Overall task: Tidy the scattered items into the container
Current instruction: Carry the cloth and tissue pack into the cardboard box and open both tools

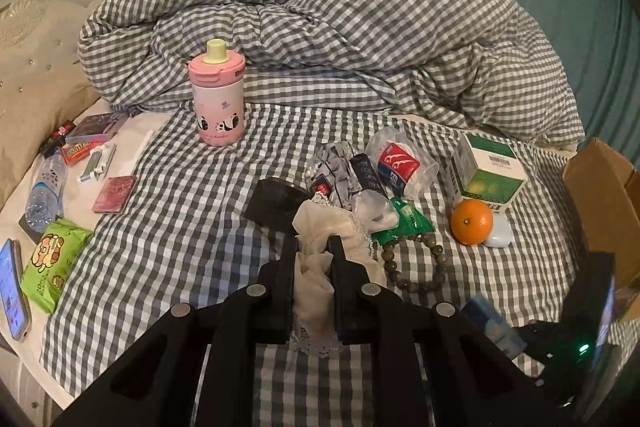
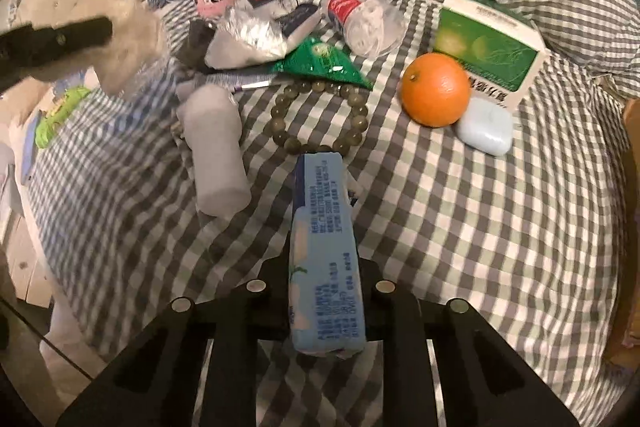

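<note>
My left gripper (image 1: 314,247) is shut on a cream lace cloth (image 1: 316,279) and holds it above the checked bed sheet (image 1: 180,195). My right gripper (image 2: 322,239) is shut on a light blue tissue pack (image 2: 324,259) above the sheet. The left gripper with the cloth also shows blurred in the right wrist view (image 2: 80,35). A cardboard box (image 1: 604,203) stands at the bed's right edge. Scattered on the sheet lie an orange (image 2: 435,89), a bead bracelet (image 2: 320,115), a green-white carton (image 2: 490,43), a pale blue soap-like case (image 2: 486,125) and a pink bottle (image 1: 217,95).
A bunched checked duvet (image 1: 340,39) fills the back of the bed. A crushed plastic cup (image 1: 400,167), a green sachet (image 2: 324,61), a white roll (image 2: 218,155) and a dark pouch (image 1: 276,203) lie mid-bed. A phone (image 1: 14,295), green wipes (image 1: 52,263) and small boxes (image 1: 92,131) lie left.
</note>
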